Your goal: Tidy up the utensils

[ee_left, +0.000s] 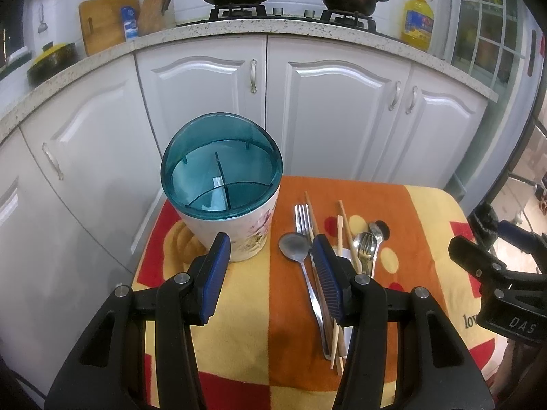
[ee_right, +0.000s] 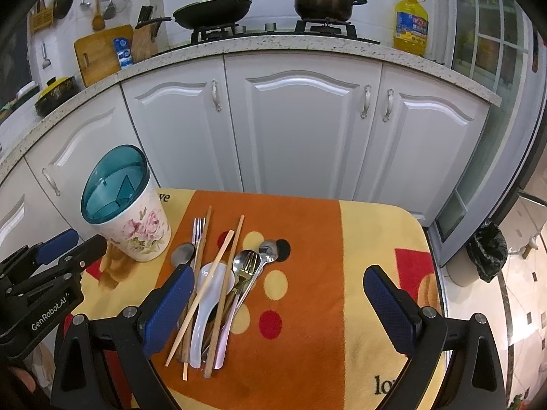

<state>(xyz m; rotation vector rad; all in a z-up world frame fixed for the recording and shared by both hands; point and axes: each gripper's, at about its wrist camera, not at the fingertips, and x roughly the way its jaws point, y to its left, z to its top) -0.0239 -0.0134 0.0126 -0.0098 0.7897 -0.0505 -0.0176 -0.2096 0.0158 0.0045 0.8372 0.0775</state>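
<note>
Both grippers hang above the table with nothing in them. The left gripper (ee_left: 268, 270) has its jaws spread wide, one finger low in front of the holder (ee_left: 222, 188), the other over the steel spoon (ee_left: 294, 247). The right gripper (ee_right: 283, 311) is spread just as wide, its left finger at the near left edge of the pile (ee_right: 218, 287).

The holder, a floral cup with a teal divided lid, stands upright on the cloth (ee_right: 307, 225); its compartments look empty. The pile lies just right of the holder: fork (ee_right: 198, 230), steel spoon, chopsticks (ee_right: 224, 266) crossing a white spoon (ee_right: 205, 304), and a gold fork (ee_right: 248, 268) over more spoons.

The step in hand looks like the first pick. Best to start with what lies on top or apart: a top chopstick, or the fork nearest the holder, which is free along its upper part. Close across the narrow handle near its middle so it hangs level, lift straight up to keep the crossed sticks from dragging, then tip it upright and drop it handle-first into one compartment, keeping like with like. The left gripper could steady the holder by its wall so it does not tip
</note>
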